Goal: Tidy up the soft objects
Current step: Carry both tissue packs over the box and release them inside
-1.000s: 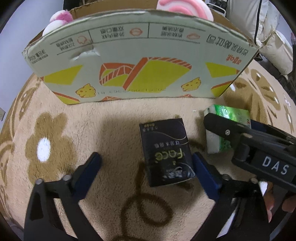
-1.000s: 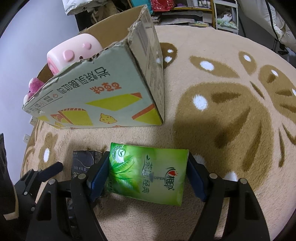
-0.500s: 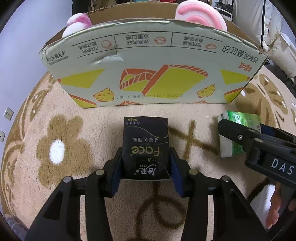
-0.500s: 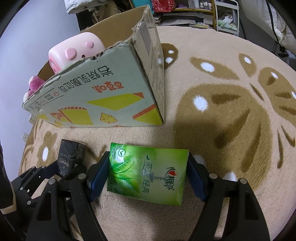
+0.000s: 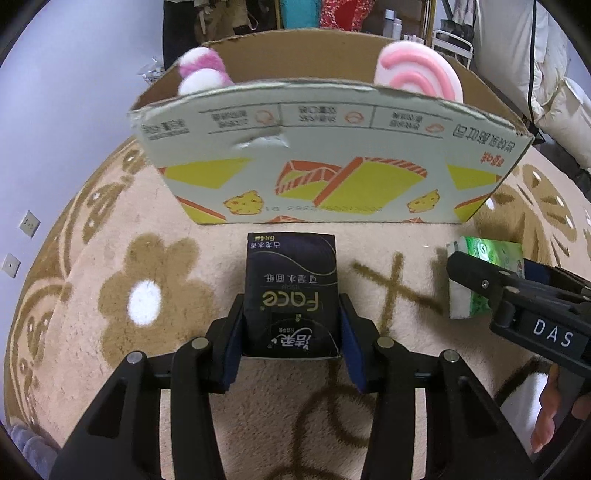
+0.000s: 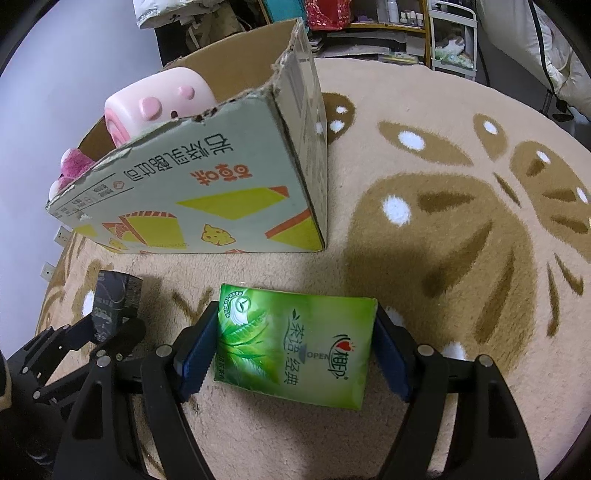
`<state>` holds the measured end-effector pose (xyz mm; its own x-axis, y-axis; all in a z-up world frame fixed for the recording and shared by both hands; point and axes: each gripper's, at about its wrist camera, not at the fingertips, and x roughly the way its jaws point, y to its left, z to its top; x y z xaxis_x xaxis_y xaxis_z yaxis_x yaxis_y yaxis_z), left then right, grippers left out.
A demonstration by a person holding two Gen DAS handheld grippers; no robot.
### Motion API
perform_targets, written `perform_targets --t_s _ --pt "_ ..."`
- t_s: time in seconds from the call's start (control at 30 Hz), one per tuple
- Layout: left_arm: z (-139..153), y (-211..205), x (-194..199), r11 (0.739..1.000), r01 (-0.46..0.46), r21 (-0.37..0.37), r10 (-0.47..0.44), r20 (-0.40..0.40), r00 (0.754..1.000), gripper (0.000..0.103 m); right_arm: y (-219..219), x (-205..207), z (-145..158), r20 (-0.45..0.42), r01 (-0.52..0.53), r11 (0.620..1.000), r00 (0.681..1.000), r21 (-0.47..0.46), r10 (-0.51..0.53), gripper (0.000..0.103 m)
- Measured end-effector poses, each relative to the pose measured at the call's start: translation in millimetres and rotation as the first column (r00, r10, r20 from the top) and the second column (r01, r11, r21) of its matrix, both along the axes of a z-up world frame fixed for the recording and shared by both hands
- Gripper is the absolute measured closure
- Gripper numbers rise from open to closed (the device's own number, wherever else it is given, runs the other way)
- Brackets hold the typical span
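Observation:
My left gripper (image 5: 291, 332) is shut on a black tissue pack (image 5: 291, 284) and holds it above the rug in front of the cardboard box (image 5: 325, 177). My right gripper (image 6: 295, 339) is shut on a green tissue pack (image 6: 295, 339), held to the right of the box's near corner. The green pack (image 5: 484, 273) and the right gripper show at the right of the left wrist view. The black pack (image 6: 114, 299) shows at the left of the right wrist view. The box (image 6: 221, 192) holds a pink roll plush (image 6: 155, 107) and a pink-white plush (image 5: 203, 70).
A beige rug (image 6: 443, 229) with brown flower patterns covers the floor. A white shelf unit (image 6: 447, 33) and clutter stand behind the box. White bedding (image 5: 546, 74) lies at the far right. A wall with sockets (image 5: 22, 236) is at the left.
My left gripper closed on the black tissue pack and lifted it off the rug. My right gripper kept its hold on the green pack and rose slightly.

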<state>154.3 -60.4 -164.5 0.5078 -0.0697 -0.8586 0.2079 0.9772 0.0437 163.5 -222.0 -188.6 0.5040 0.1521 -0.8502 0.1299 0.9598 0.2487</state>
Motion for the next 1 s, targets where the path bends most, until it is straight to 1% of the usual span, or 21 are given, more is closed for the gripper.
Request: perform_targets --t_s 0.17,0.37,0.5,0.6,0.83,0.9,1.0 --pt "7.0 6.2 -2.4 1.000 -0.016 0.001 0.016 0.027 1.000 0.058 1.6 -10.0 5.0 0.015 0.000 1.000 1.000 -0.004 0.000 0.022" --pt "17.8 12.8 -9.3 0.999 -0.034 0.021 0.033 0.068 0.997 0.058 6.3 -23.6 15.6 0.041 0.007 0.999 0.999 -0.034 -0.005 0.022" --pt "30.2 17.6 -18.7 0.999 -0.046 0.015 0.044 0.097 0.994 0.058 8.6 -33.8 27.2 0.068 0.024 0.997 0.997 -0.077 -0.019 0.022" --pt "42.1 19.7 -27.2 0.998 -0.049 0.032 0.044 0.137 0.990 0.058 7.9 -42.5 36.5 0.087 0.032 0.998 0.996 -0.056 -0.027 0.023" --pt "81.2 26.7 -39.7 0.998 -0.053 0.035 0.044 0.239 0.970 0.058 10.0 -58.9 80.9 0.202 0.015 0.998 0.979 -0.069 -0.001 0.023" --pt "93.1 32.3 -38.6 0.998 -0.058 0.014 0.053 0.254 0.966 0.058 10.3 -59.2 95.6 0.236 0.014 0.996 0.972 -0.085 0.007 0.023" --pt "112.1 40.8 -31.0 0.998 -0.062 -0.004 0.061 0.286 0.956 0.058 11.4 -53.2 108.4 0.263 0.013 0.995 0.965 -0.101 0.015 0.023"
